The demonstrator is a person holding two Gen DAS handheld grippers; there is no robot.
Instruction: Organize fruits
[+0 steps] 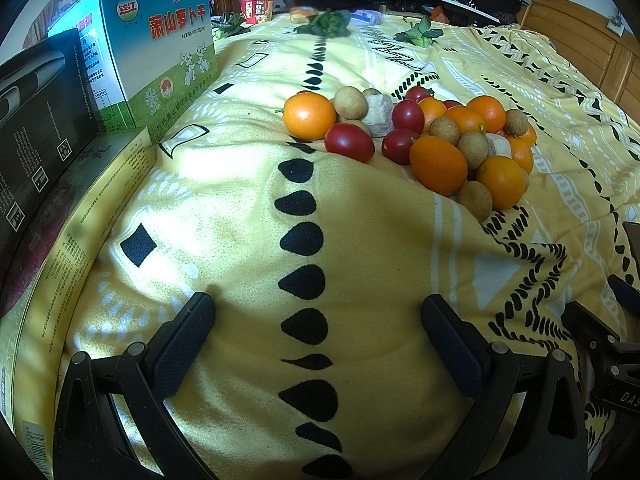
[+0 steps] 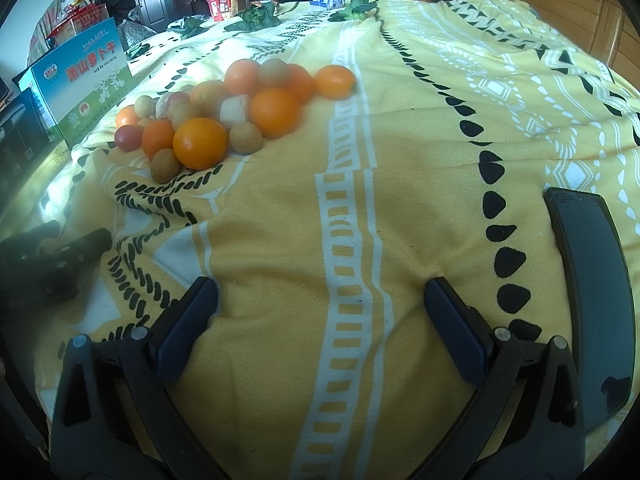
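Note:
A mixed pile of fruit lies on a yellow patterned blanket [image 1: 360,240]: oranges [image 1: 309,115], red cherry tomatoes [image 1: 349,142], brown longans [image 1: 350,102] and pale white chunks [image 1: 380,110]. The pile also shows in the right wrist view, with oranges [image 2: 200,143], longans [image 2: 245,138] and a tomato [image 2: 129,137]. My left gripper [image 1: 318,312] is open and empty, well short of the pile. My right gripper [image 2: 320,296] is open and empty, with the pile ahead to its left.
Boxes stand at the left: a blue-green carton [image 1: 160,52], a black box [image 1: 40,120], a yellow flat box [image 1: 80,208]. A black phone [image 2: 592,300] lies right of the right gripper. Leafy greens [image 1: 326,24] and snack cups [image 1: 256,10] sit at the far end. A wooden headboard [image 1: 580,40] stands on the right.

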